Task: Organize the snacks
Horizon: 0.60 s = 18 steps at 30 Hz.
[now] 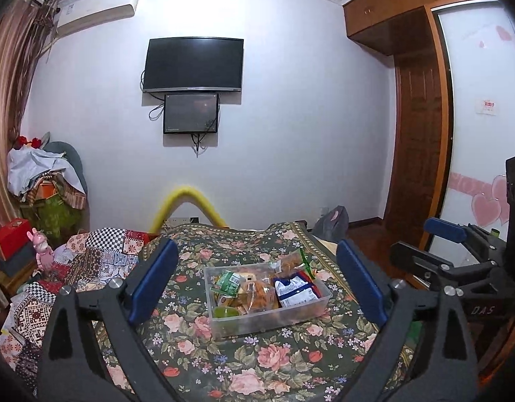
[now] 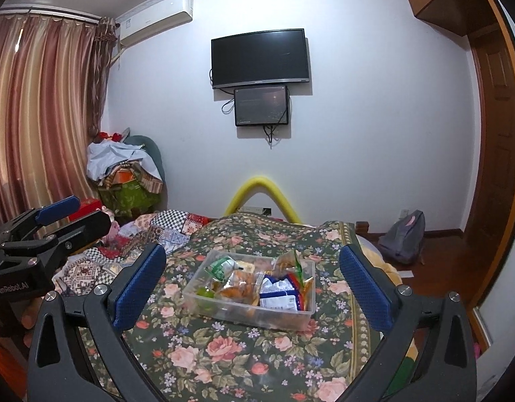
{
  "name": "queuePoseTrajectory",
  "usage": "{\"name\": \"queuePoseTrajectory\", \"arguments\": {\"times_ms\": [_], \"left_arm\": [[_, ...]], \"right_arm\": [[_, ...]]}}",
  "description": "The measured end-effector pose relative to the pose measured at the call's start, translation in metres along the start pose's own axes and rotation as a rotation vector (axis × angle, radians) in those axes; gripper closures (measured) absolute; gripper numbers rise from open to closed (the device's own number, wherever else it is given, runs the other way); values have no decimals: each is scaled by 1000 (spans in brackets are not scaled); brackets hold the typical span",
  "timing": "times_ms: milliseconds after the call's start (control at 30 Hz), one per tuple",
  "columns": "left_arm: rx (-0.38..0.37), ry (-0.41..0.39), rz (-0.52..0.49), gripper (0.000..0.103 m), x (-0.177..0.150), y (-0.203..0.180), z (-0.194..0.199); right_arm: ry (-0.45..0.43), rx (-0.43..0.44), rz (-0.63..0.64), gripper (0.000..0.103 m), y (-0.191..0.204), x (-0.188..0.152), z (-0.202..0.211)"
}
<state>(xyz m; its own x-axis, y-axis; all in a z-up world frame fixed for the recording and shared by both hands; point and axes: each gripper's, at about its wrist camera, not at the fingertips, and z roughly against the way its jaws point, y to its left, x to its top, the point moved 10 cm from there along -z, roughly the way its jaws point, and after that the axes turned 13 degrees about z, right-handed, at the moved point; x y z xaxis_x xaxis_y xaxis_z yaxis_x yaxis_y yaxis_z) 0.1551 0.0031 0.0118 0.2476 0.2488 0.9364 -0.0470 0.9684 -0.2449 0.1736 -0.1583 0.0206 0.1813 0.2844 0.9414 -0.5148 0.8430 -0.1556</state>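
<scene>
A clear plastic bin [image 1: 267,323] stands on the floral bedspread [image 1: 257,361], and both grippers hover back from it at the near side. Inside lie a blue-and-white packet [image 1: 296,289], a green packet [image 1: 229,281], brown pastry bags [image 1: 257,294] and a green cup [image 1: 225,311]. My left gripper [image 1: 256,245] is open, its blue pads wide on either side of the bin and touching nothing. In the right wrist view the same bin [image 2: 250,315] sits between the pads of my right gripper [image 2: 252,248], also open and empty. The blue-and-white packet [image 2: 279,293] faces that camera.
A patchwork quilt [image 1: 90,261] is bunched at the bed's left. A yellow foam tube [image 1: 187,197] arches behind the bed under a wall TV [image 1: 193,65]. A grey backpack [image 2: 403,238] sits on the wooden floor at the right, near a wardrobe [image 1: 418,140]. Piled clothes [image 1: 46,181] stand at far left.
</scene>
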Motion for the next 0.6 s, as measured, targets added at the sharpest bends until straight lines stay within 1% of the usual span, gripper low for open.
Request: {"name": "queuePoseTrajectory", "arguments": {"times_ms": [367,600], "left_arm": [[7,22,5,4,-11,5,-4],[12,20,-2,3,-15,5,-5]], "right_arm": [[7,-12,-10,0,-1,-5,3],[5,-18,-15,0,-3,-5,4]]}}
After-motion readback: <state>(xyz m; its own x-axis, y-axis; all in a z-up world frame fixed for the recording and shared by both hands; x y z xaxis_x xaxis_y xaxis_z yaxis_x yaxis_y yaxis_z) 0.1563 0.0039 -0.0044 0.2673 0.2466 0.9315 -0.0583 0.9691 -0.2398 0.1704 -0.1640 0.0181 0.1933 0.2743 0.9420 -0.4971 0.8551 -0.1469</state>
